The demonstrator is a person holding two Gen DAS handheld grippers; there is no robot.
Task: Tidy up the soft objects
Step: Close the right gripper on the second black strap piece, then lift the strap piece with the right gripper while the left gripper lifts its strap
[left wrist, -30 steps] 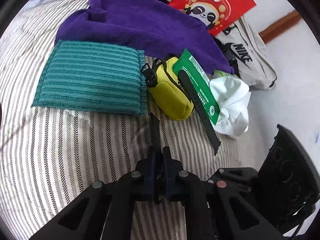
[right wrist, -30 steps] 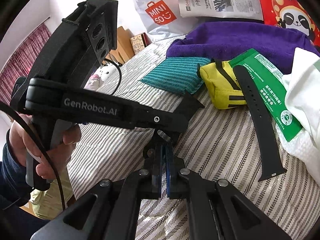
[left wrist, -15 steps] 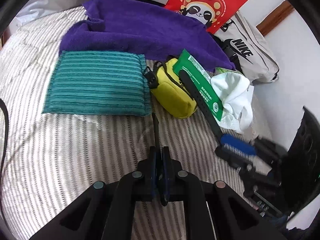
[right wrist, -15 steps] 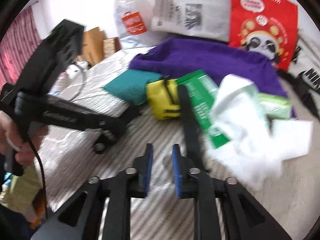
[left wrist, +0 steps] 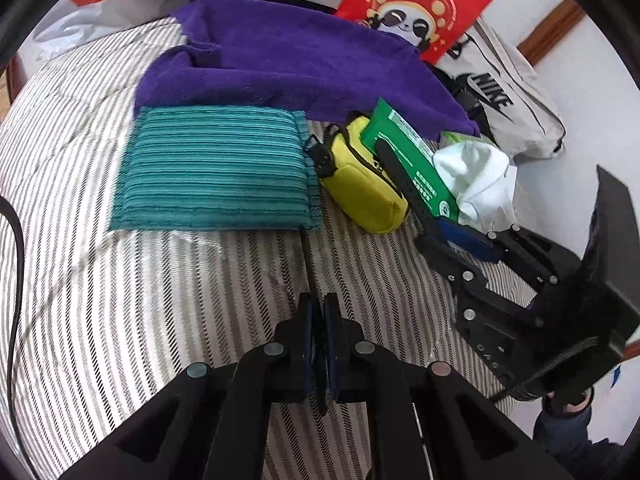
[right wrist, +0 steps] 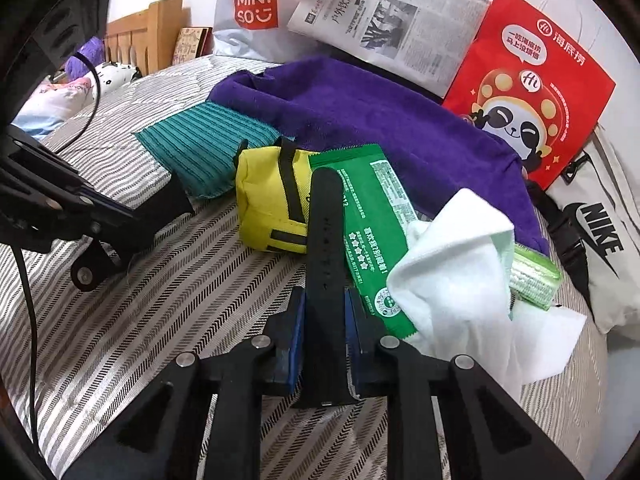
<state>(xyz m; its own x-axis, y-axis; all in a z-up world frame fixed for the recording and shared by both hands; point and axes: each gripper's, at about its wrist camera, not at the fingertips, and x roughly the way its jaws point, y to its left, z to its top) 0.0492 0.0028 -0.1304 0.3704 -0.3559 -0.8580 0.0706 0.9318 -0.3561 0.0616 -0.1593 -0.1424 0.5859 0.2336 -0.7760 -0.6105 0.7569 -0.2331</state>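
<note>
Two grippers: over a striped bedspread (left wrist: 120, 280).
Purple towel (right wrist: 360, 120): farthest back.
Teal cloth (left wrist: 216, 168): beside yellow pouch (right wrist: 264, 200).
Black strap (right wrist: 324, 240): between right gripper (right wrist: 323, 320) jaws, closing.
Left gripper (left wrist: 318, 320): clenched, empty.

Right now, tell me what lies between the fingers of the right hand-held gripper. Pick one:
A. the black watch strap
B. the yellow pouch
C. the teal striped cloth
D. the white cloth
A: in the right wrist view the black watch strap runs down between the closing jaws of the right hand-held gripper, while the yellow pouch, white cloth and teal striped cloth lie beyond it on the bed.
</note>
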